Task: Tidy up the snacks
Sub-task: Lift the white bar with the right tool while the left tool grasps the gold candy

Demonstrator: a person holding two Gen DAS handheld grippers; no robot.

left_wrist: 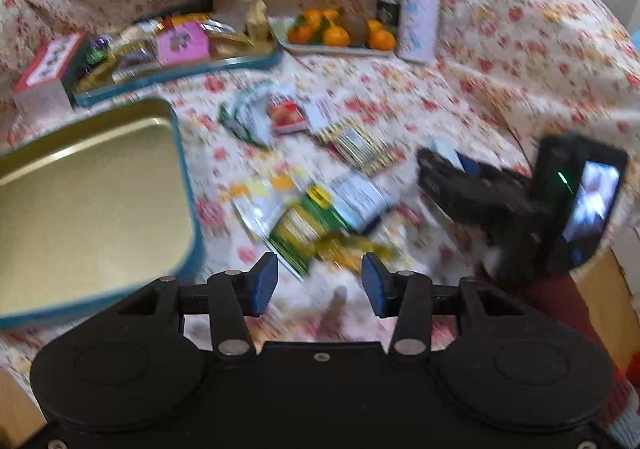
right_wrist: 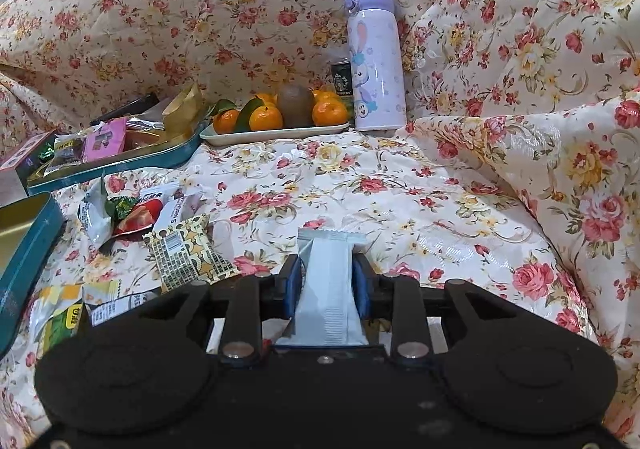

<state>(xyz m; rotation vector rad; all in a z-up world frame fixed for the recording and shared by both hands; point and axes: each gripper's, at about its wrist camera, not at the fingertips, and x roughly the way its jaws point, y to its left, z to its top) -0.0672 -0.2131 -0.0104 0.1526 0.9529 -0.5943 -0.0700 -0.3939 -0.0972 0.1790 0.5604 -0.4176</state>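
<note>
My left gripper (left_wrist: 320,285) is open and empty, held above loose snack packets: a green and yellow packet (left_wrist: 304,229) and a white packet (left_wrist: 360,197) just ahead of it. The view is blurred by motion. An empty gold-lined teal tin (left_wrist: 92,189) lies to its left. My right gripper (right_wrist: 326,281) is shut on a white snack packet (right_wrist: 328,281), held above the floral cloth. It also shows at the right of the left wrist view (left_wrist: 448,169). More packets (right_wrist: 184,249) lie to its left.
A teal tray full of snacks (right_wrist: 120,165) sits at the back left, with a red and white box (left_wrist: 44,77) beside it. A plate of oranges (right_wrist: 276,129), a small can (right_wrist: 342,79) and a lilac bottle (right_wrist: 376,61) stand at the back. Bunched floral cloth rises at the right.
</note>
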